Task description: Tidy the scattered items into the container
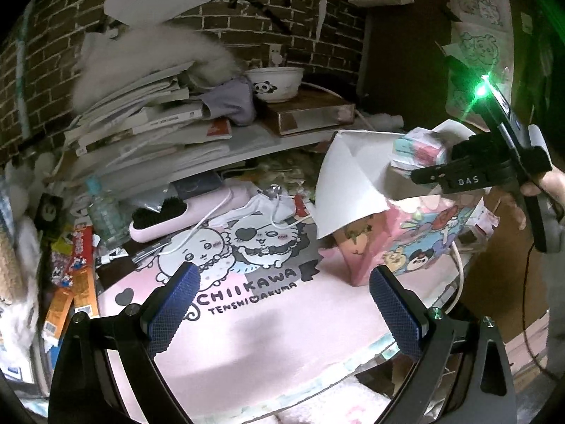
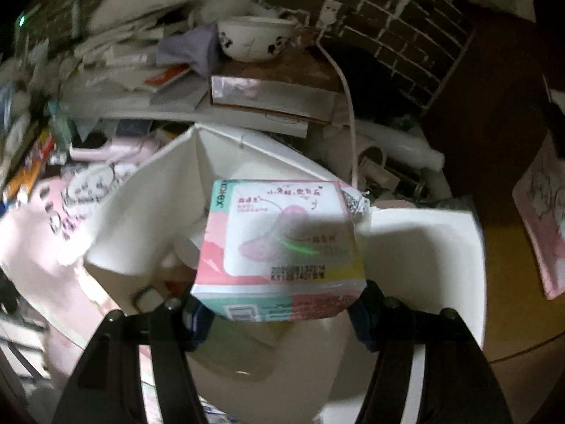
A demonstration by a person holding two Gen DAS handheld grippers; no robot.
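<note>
My right gripper [image 2: 282,312] is shut on a pink, white and teal pad pack [image 2: 282,236], pinched at both sides. The pack hangs over the open cardboard box [image 2: 423,247], whose white flaps stand up around it. Seen from the left wrist, the same pack [image 1: 420,148] and the right gripper [image 1: 432,171] are above the box [image 1: 353,180], which has pink cartoon sides. My left gripper [image 1: 284,272] is open with nothing between its blue pads, low over the pink cartoon mat [image 1: 282,325].
A pink brush [image 1: 159,219], a clear bottle [image 1: 104,212], a white cable [image 1: 212,219] and colourful cartons [image 1: 79,272] lie left of the box. Behind, a shelf holds stacked books [image 1: 141,120] and a panda bowl [image 1: 275,83]. A hand [image 1: 543,183] grips the right tool.
</note>
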